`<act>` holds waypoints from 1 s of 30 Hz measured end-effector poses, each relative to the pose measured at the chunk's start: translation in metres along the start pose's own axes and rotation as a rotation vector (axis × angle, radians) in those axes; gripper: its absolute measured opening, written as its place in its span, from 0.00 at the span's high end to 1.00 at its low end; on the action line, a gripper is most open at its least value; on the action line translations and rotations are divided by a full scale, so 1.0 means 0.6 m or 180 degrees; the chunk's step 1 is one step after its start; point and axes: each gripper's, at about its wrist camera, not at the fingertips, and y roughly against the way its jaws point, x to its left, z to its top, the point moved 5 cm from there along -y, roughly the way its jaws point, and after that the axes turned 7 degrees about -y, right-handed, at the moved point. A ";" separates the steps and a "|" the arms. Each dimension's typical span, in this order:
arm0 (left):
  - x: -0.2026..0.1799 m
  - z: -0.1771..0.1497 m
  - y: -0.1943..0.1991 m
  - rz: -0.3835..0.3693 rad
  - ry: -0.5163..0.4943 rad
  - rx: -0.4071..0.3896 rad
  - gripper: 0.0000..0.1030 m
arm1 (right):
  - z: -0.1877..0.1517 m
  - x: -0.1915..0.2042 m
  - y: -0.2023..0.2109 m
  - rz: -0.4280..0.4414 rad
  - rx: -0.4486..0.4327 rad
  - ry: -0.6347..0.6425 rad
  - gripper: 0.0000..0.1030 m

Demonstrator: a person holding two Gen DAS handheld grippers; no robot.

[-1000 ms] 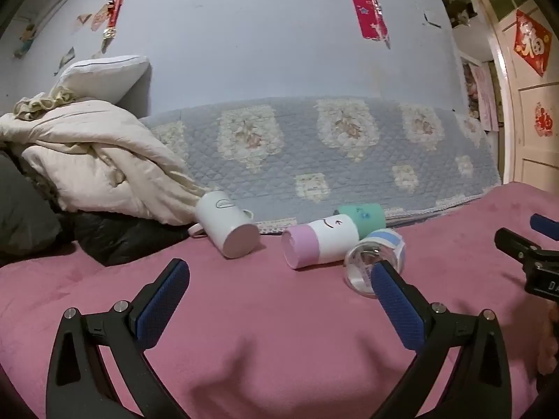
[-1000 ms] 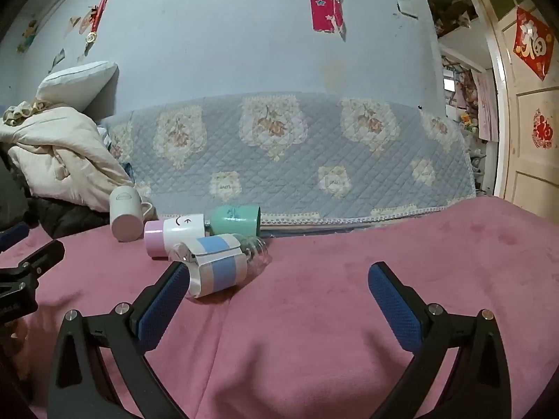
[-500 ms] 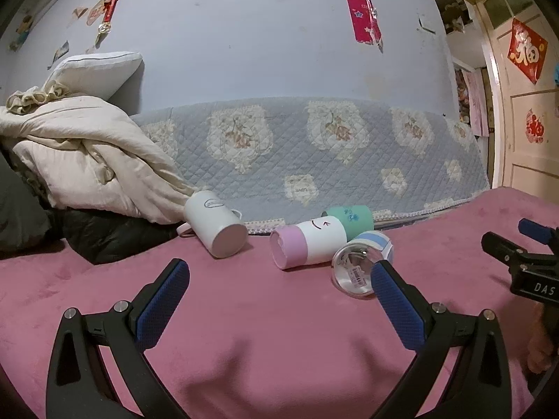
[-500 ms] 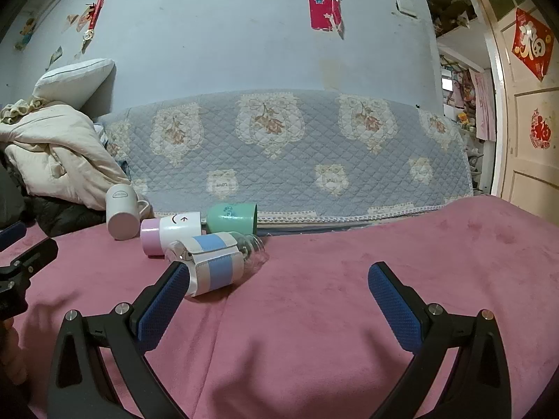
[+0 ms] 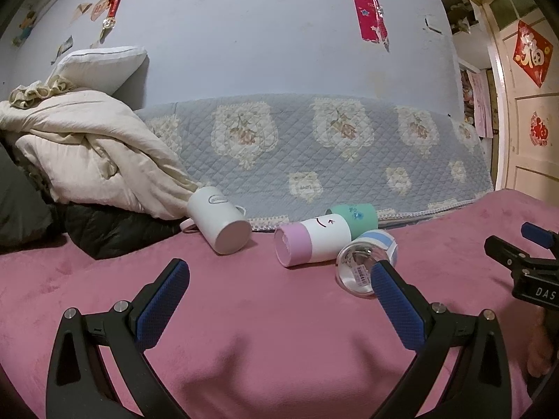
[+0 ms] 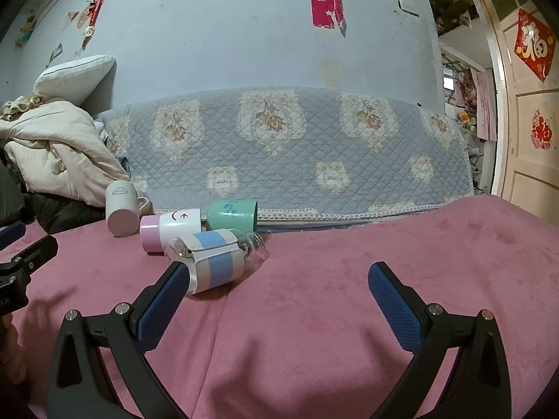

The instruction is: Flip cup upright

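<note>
Several cups lie on their sides on a pink blanket (image 5: 265, 331). A white mug (image 5: 218, 221) lies at the left, base toward me. A pink and white cup (image 5: 312, 239) lies beside a green cup (image 5: 360, 214). A clear glass cup with a blue and white sleeve (image 5: 367, 262) lies nearest. They also show in the right wrist view: the white mug (image 6: 120, 207), the pink and white cup (image 6: 171, 228), the green cup (image 6: 232, 214) and the sleeved glass cup (image 6: 216, 260). My left gripper (image 5: 279, 279) is open and empty, short of the cups. My right gripper (image 6: 276, 282) is open and empty, its left finger near the sleeved cup.
A cream quilt and pillow (image 5: 84, 146) with dark clothing (image 5: 108, 230) are piled at the left. A quilted blue cover (image 5: 314, 153) stands against the wall behind the cups. A door (image 5: 531, 132) is at the right. The right gripper shows in the left wrist view (image 5: 524, 262).
Both grippers have shifted slightly, so the cups sit a little differently in each view. The cups have not moved. Both grippers stay open.
</note>
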 end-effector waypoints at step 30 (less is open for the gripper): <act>0.001 -0.003 0.003 0.0017 -0.0006 0.0039 0.00 | -0.001 0.000 -0.002 -0.0006 0.0014 0.0013 0.00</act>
